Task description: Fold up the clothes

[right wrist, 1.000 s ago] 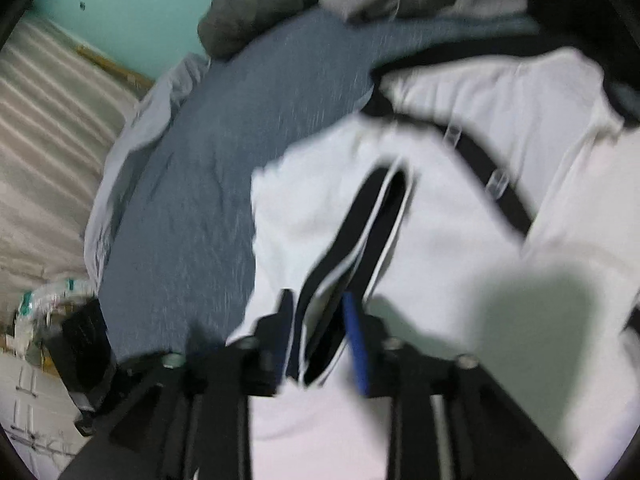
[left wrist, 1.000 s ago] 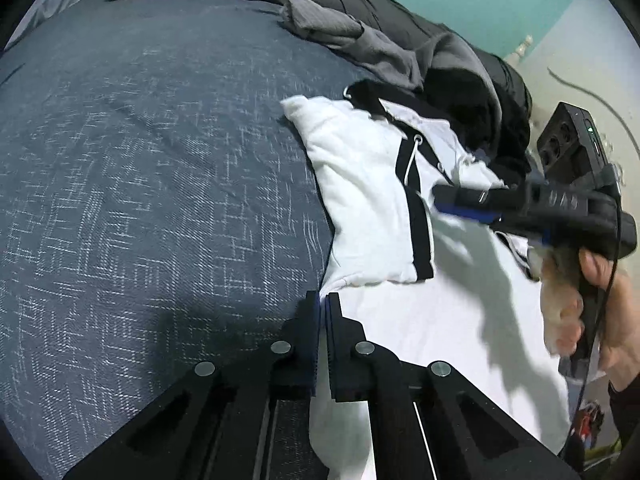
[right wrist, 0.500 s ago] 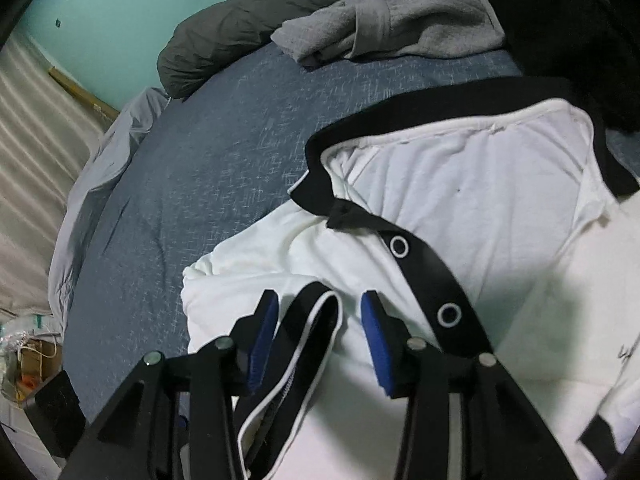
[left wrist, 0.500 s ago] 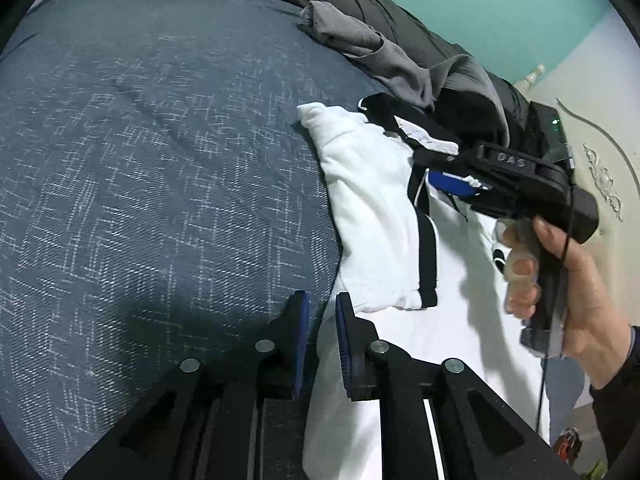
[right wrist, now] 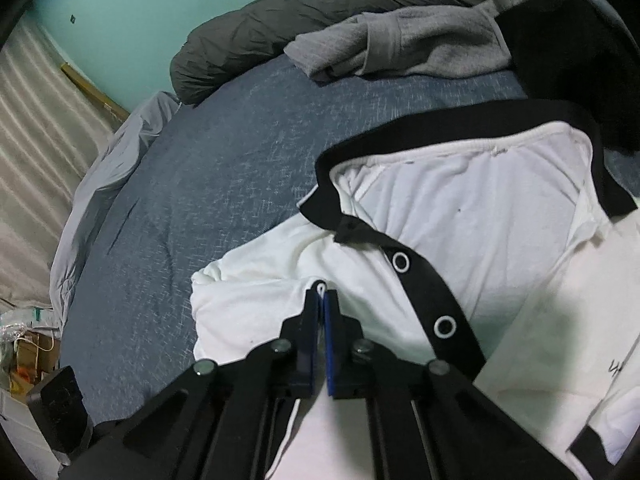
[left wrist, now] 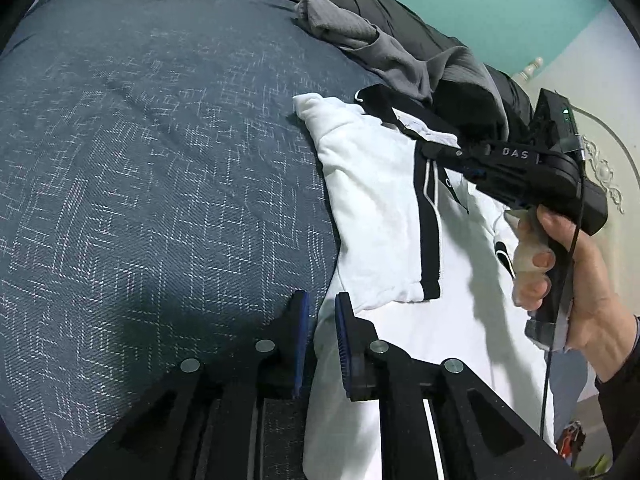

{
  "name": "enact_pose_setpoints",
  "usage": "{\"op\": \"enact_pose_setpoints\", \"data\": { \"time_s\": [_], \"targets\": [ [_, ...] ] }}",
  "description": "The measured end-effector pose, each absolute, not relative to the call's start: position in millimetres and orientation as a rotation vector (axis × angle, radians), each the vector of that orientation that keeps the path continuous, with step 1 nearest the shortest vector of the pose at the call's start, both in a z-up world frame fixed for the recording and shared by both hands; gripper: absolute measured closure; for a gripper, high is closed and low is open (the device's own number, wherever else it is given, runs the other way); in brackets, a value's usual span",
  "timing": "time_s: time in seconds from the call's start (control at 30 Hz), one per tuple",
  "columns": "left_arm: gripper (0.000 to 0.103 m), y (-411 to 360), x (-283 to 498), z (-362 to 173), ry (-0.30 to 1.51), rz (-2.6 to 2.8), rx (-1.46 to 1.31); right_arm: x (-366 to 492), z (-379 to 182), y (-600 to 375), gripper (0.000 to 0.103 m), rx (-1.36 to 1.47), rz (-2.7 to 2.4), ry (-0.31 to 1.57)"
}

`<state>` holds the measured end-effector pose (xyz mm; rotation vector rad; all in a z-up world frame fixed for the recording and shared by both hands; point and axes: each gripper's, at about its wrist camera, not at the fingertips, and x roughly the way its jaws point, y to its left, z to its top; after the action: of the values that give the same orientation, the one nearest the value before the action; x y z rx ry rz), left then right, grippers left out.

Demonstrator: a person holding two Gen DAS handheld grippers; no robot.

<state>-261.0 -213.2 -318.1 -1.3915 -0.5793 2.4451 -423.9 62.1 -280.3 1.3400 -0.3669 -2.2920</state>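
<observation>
Two tools work one garment on a bed.

White shirt (right wrist: 472, 216): black collar and black snap placket, lying spread on the blue-grey bedcover (left wrist: 152, 168), near its right side in the left wrist view; one sleeve with a black cuff band is folded over the body.

Right tool (right wrist: 321, 300): jaws have just been closing and now stand pressed together on a fold of the shirt's white cloth beside the placket; a thin layer shows between the blue pads. A hand (left wrist: 560, 280) grips its handle.

Left tool (left wrist: 320, 312): jaws a narrow gap apart, the shirt's side edge lying between them; whether the pads press on the cloth cannot be told.

Grey garment (right wrist: 400, 44): crumpled at the far end of the bed, against a dark duvet (right wrist: 312, 12).
</observation>
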Motion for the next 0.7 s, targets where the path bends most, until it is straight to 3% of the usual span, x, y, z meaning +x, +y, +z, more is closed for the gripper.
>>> {"op": "enact_pose_setpoints", "data": {
  "time_s": [0.43,0.53,0.57,0.6,0.7],
  "targets": [
    [0.095,-209.7,-262.6,-324.5,-0.575,2.43,-1.415,-428.5,-298.7,80.7,0.1,1.456,-2.293,-0.377],
    [0.095,-209.5,-263.0,-324.0,-0.58,2.433,-1.414,-432.7,-279.2,72.1,0.092,1.418,-2.325,-0.297],
    [0.095,-209.1,-263.1,-323.8,-0.579,2.434,-1.414,-433.8,-270.6,67.4,0.079,1.394,-2.338,-0.261],
    [0.095,-208.8,-263.1,-323.6,-0.578,2.435,-1.414,-435.0,-261.9,62.7,0.074,1.37,-2.351,-0.225],
    [0.095,-207.5,-263.1,-323.4,-0.571,2.438,-1.416,-440.4,-240.3,39.2,0.072,1.313,-2.322,-0.136]
  ]
}}
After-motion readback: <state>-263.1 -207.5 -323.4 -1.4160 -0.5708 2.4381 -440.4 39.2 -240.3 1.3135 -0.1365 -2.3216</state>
